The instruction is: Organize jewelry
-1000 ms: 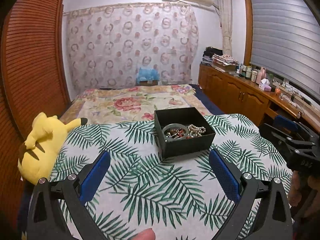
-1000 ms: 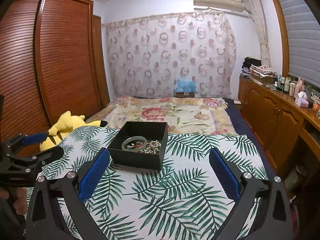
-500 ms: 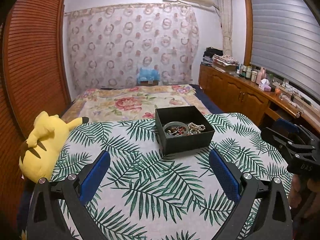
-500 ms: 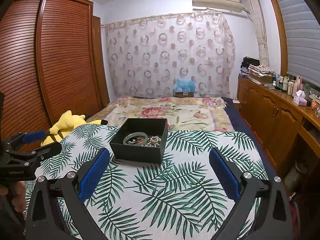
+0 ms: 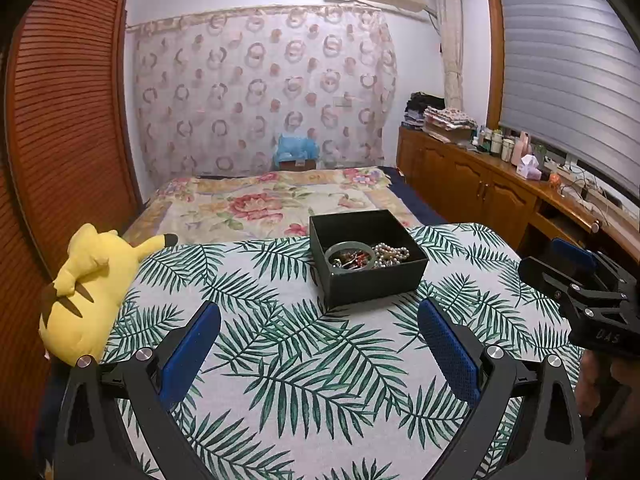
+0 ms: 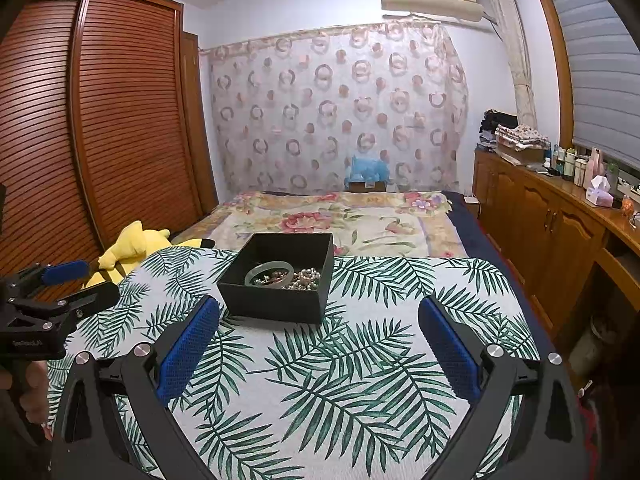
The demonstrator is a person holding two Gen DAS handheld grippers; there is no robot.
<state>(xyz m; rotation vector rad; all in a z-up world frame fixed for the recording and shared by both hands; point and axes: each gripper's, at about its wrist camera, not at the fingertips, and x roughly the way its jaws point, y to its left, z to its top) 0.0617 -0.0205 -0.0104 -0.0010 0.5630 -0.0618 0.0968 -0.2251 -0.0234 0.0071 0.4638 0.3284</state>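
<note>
At the bottom of each wrist view, the left gripper and right gripper hang with blue pads spread wide apart, holding nothing above the leaf-print cloth. Beyond them, mid-frame, sits the black box, containing a green bangle and pearl beads.

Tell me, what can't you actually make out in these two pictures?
- Small pieces inside the green bangle: too small in both views.
- Bottom of the black box: its near wall hides part of it in the right wrist view.
- Yellow plush toy: partly behind the left gripper there.
- Bottles on the wooden counter: labels too small.
</note>
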